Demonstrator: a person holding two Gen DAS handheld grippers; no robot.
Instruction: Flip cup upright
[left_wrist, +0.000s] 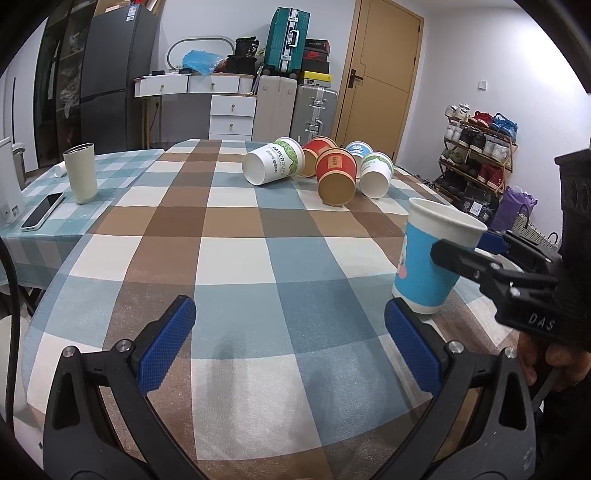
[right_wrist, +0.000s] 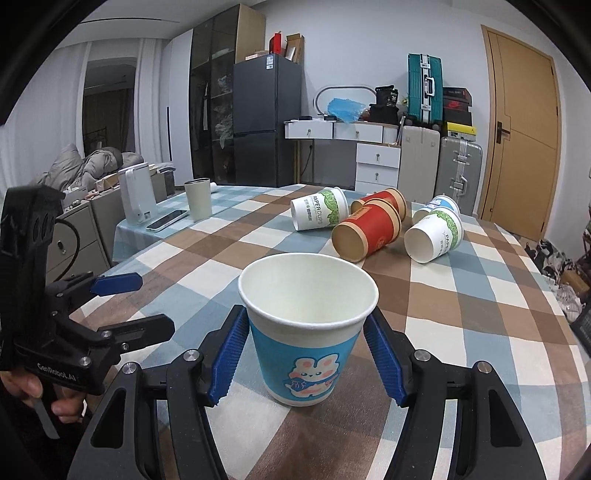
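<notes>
Between the blue pads of the right tool (right_wrist: 306, 354) stood a blue paper cup (right_wrist: 308, 332) with a rabbit printed on its side, upright, mouth up, its base on the checked table (right_wrist: 461, 317). The pads sat close against the cup's walls on both sides; whether they pressed it or only flanked it could not be told. From the left wrist view the same cup (left_wrist: 432, 258) appeared at the right, with one black finger of the right tool across its side.

The left tool (left_wrist: 290, 343) hung wide open over bare cloth near the table's front edge, holding nothing, just left of the cup.

Farther back on the table lay five cups on their sides, clustered: a white-and-green cup (right_wrist: 319, 213) marked PAPERCUPS, a red cup (right_wrist: 367, 232) with a second red cup (right_wrist: 384, 203) behind it, another white-and-green cup (right_wrist: 434, 234), and a blue-and-white cup (right_wrist: 439, 206) behind that one.

At the far left stood a cream tumbler (right_wrist: 198, 199), upright, with a phone (right_wrist: 167, 220) lying flat near it.
</notes>
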